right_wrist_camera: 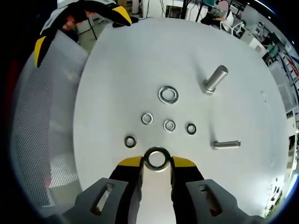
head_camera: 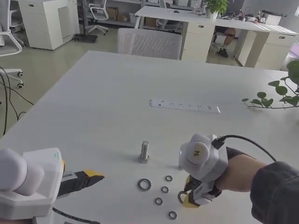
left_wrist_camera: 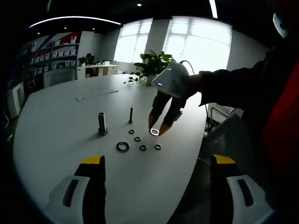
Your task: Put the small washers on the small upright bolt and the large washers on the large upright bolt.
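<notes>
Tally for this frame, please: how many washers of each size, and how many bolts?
4 small washers
2 large washers: one lying on the table, one held in the right gripper
2 bolts
Total: 8

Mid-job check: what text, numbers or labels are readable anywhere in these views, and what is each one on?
"35", as best I can read it: yellow round sticker on the right gripper.
Power strip markings: too small to read.
Nothing else legible.
</notes>
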`<state>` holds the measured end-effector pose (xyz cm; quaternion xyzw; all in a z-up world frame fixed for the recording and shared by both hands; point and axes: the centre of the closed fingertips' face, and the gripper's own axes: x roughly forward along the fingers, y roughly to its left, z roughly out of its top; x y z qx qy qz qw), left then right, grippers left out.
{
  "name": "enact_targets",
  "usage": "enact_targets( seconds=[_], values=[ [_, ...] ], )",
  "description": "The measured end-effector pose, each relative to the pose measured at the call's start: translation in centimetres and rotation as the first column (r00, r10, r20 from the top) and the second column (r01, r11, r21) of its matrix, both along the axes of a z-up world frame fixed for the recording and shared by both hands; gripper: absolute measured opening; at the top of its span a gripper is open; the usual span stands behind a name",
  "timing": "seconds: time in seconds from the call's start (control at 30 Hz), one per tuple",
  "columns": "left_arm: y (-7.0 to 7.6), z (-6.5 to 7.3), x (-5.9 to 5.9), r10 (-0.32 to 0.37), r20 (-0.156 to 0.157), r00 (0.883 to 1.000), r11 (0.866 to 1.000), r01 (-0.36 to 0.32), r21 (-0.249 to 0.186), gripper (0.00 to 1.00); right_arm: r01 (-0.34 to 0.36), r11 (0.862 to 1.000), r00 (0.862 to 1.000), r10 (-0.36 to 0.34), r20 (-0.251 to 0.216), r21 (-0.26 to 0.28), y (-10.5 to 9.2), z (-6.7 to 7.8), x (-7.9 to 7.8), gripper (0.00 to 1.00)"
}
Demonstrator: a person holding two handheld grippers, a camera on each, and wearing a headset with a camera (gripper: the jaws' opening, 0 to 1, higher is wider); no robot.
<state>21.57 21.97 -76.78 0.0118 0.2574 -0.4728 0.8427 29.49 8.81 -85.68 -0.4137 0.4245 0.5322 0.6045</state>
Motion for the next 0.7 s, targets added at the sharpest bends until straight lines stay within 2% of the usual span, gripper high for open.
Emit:
enact_targets(
  seconds=[0.3,0.43,0.7],
  values=[
    [0.1,-0.1,0.2,-0.001,0.003,1.000,1.000,0.001,0.007,0.92,-0.002,1.000,1.000,0.002,0.029,0.007,0.1,2.2,0.3,0.23],
    [0.0,-0.4,0.1,-0.011,-0.002,1.000,1.000,0.011,0.014,0.92,-0.003,1.000,0.999,0.002,0.041,0.023,0.5,3.4,0.6,0.23],
    [-0.2,-1.0,-0.3,-0.023,-0.013,1.000,1.000,0.023,0.020,0.92,-0.019,1.000,0.998,0.018,0.063,0.012,0.8,5.0,1.2,0.23]
  ],
)
